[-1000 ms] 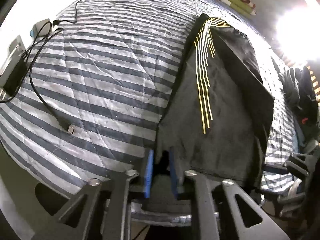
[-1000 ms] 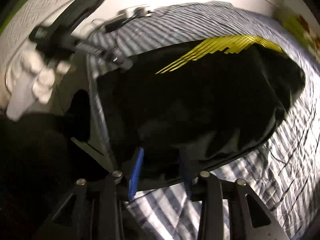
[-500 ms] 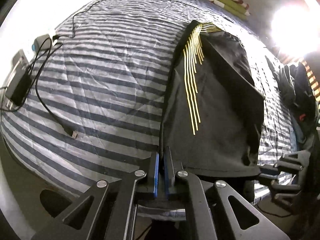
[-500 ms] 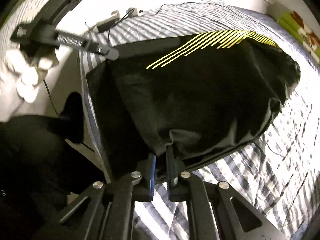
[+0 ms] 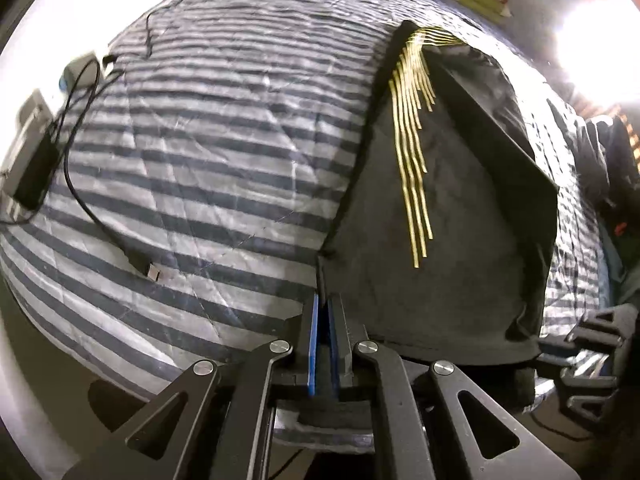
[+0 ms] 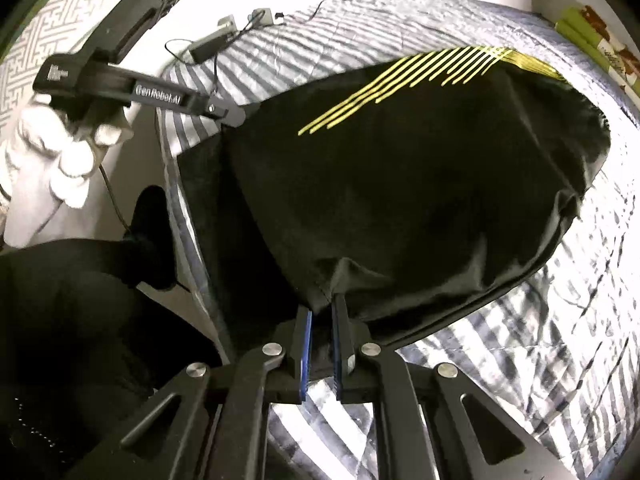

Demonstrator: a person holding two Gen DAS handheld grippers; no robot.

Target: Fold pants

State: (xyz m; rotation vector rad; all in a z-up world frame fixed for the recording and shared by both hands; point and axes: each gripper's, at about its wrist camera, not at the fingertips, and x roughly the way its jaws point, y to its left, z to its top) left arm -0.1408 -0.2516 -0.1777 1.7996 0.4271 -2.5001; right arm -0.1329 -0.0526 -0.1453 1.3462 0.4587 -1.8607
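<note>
1. Left wrist view: The left tongs (image 5: 323,312) are clenched on the near left corner of the black pants (image 5: 440,248). A thin edge of the cloth runs down between the blue pads. One second ago these jaws stood apart around the hem with the cloth loose between them; since then they have closed on it.
2. In the same view the pants lie on the striped bed cover (image 5: 200,160), a little to the right of the middle. They reach away from the tongs toward the far end of the bed, with yellow stripes (image 5: 412,152) along the cloth. The right side is already folded over itself. A black cable (image 5: 100,220) lies on the cover, well apart from the pants.
3. Right wrist view: The right tongs (image 6: 322,320) are grasping the near hem of the pants (image 6: 400,184), and a small peak of cloth is gathered just above the pads. Their jaws have just been closing, from a wide stand a second ago to this narrow grip, with cloth between them.
4. In this view the left tongs (image 6: 236,114) are seen at the far corner of the same edge, held by a hand in a white glove (image 6: 60,160).
5. My judgement: both corners of one end are now secured, so the pants are ready to be lifted and carried over toward the other end.
</note>
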